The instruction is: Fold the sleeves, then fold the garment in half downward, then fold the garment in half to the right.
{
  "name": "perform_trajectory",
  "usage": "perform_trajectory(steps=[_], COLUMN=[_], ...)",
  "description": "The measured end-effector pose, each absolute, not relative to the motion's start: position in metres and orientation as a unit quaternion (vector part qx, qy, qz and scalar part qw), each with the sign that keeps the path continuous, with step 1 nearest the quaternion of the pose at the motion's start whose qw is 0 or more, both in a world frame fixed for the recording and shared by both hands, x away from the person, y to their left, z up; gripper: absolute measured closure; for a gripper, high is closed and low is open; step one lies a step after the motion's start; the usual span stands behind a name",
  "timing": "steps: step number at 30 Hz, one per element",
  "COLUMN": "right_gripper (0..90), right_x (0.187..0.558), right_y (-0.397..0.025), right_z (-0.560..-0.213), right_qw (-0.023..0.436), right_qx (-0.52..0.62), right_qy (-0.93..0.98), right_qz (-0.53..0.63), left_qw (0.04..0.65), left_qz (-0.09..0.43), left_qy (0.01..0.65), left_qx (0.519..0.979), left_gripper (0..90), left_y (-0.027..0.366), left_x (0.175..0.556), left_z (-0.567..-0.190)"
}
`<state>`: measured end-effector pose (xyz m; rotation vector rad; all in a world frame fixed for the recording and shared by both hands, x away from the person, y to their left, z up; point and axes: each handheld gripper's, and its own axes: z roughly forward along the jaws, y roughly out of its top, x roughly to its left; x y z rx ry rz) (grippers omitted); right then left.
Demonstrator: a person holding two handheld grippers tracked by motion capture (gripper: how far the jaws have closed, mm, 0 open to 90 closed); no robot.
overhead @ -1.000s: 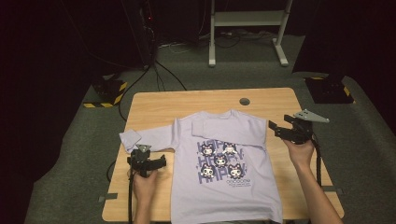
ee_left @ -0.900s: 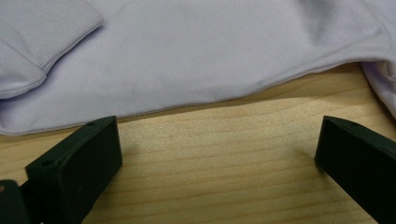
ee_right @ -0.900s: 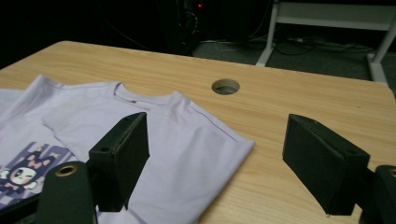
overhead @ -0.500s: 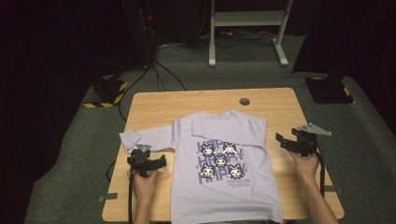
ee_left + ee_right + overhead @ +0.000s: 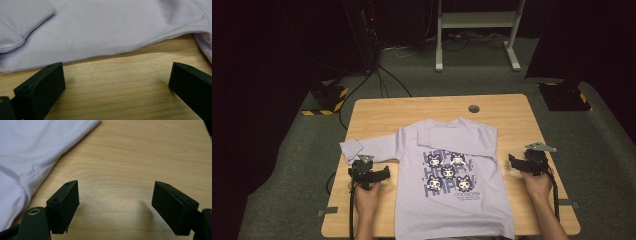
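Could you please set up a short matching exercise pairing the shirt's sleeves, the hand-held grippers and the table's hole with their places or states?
1. left sleeve
2. right sleeve
3. right hand-held gripper
4. round hole

A. folded across the chest
B. open over bare wood
C. spread out flat on the table
D. beyond the collar

Pairs: 1-C, 2-A, 3-B, 4-D

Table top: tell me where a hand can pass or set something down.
The table is bare along the far edge around the grommet hole, and right of the lilac T-shirt near the right gripper. It is crowded where the sleeve meets the left gripper.
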<state>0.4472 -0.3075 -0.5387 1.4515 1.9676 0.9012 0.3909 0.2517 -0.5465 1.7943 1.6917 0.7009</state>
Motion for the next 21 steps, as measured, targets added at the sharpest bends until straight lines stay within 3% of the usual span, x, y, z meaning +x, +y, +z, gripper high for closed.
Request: perform_trajectory(steps=[15, 21], right_gripper=[17.1, 16.8], right_x=[0.449, 0.449], right_y=[-0.308, -0.308], right_z=[-0.541, -0.541], right_qw=[0.247, 0.247], right_qx=[0.547, 0.547], right_qy=[0.732, 0.732], right_qz=[0.322, 0.322], left_qw=[0.287, 0.286], left_qz=[0.259, 0.253], left_qy=[0.623, 0.633], left_qx=[0.680, 0.674], left_gripper=[0.4, 5.5], left_y=[0.262, 0.278], left_x=[0.390, 0.388], left_z=[-0.546, -0.543])
